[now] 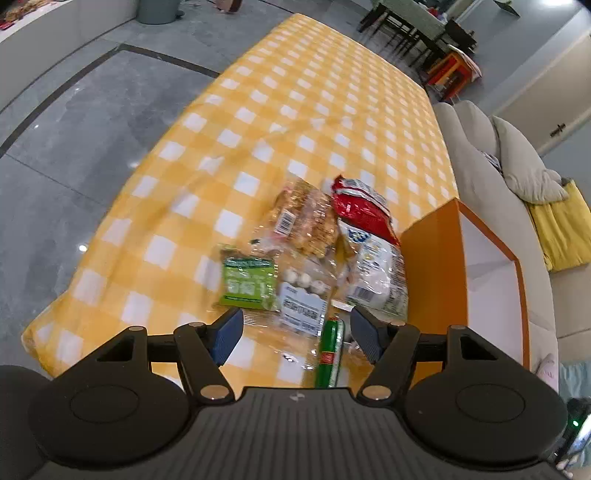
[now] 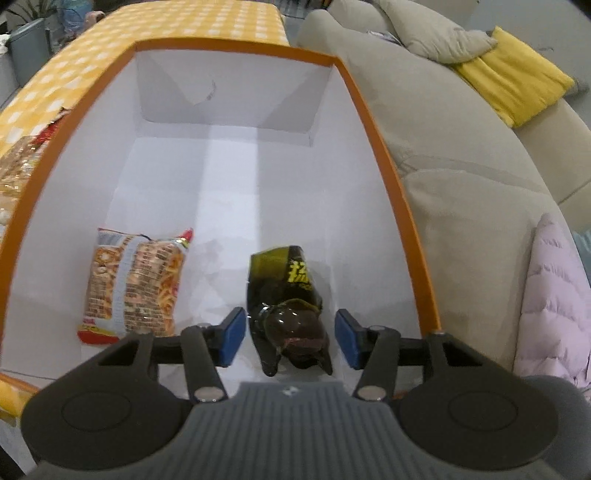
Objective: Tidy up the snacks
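In the left wrist view, several snack packs lie on the yellow checked tablecloth point(image 1: 314, 92): a green pack point(image 1: 248, 282), a clear pack of white balls point(image 1: 304, 295), a golden snack bag point(image 1: 304, 218), a red and white bag point(image 1: 369, 243) and a green tube point(image 1: 330, 354). My left gripper point(image 1: 297, 338) is open just above them. In the right wrist view, my right gripper point(image 2: 290, 338) is open over the orange box point(image 2: 391, 166), its fingers either side of a dark olive bag point(image 2: 286, 295). An orange noodle-snack pack point(image 2: 135, 284) lies on the box floor to the left.
The orange box point(image 1: 432, 266) stands at the table's right edge, beside a beige sofa point(image 2: 461, 184) with a yellow cushion point(image 2: 513, 81) and a pink jacket point(image 2: 554, 295). Grey floor lies left of the table. Dark chairs point(image 1: 413, 29) stand far behind.
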